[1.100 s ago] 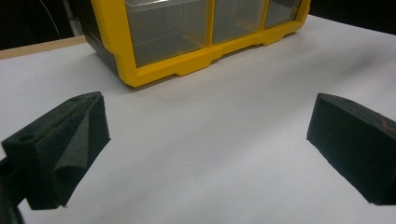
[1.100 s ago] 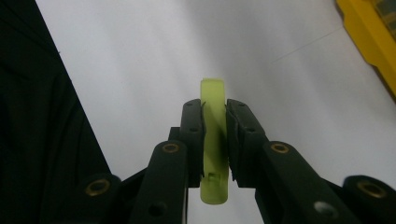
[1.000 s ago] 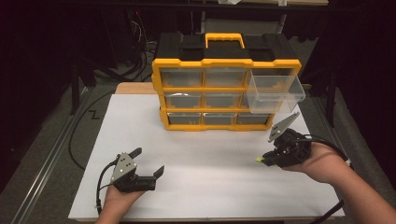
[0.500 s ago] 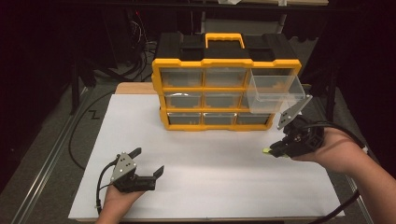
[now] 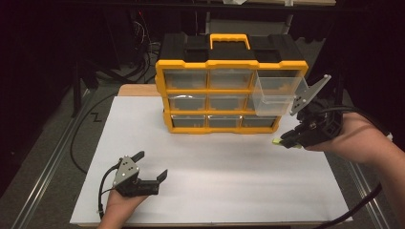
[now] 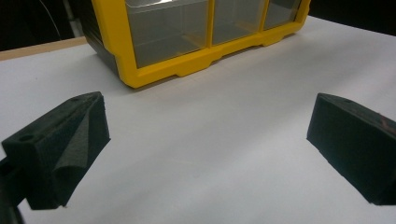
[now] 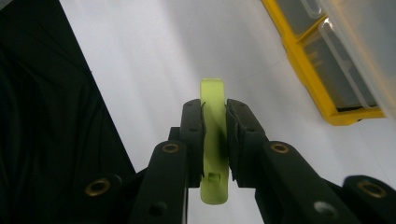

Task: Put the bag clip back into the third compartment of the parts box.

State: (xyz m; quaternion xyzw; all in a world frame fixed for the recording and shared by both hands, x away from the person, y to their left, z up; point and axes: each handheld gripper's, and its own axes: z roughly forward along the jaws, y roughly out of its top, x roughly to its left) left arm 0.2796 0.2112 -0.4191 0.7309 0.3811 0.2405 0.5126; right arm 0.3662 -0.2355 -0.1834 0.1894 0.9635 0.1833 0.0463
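Observation:
A yellow and black drawer cabinet (image 5: 224, 86) stands at the back of the white table top (image 5: 215, 181); its upper right clear drawer (image 5: 277, 93) is pulled out. My right gripper (image 5: 286, 141) hangs above the table, right of the cabinet and below that drawer, shut on a small lime-green plastic piece (image 7: 214, 135) that is pinched flat between the pads (image 7: 194, 140). My left gripper (image 5: 150, 167) rests low at the front left with its jaws wide apart and nothing between them; its foam pads (image 6: 70, 140) frame bare white surface facing the cabinet's bottom row (image 6: 187, 42).
Cables (image 5: 86, 133) trail over the dark floor left of the table, beside a metal rail (image 5: 47, 176). A wooden edge (image 5: 136, 89) shows behind the white sheet. The surroundings are dark.
My right gripper has risen with the green piece and moved right, closer to the pulled-out drawer. The left gripper has stayed where it was.

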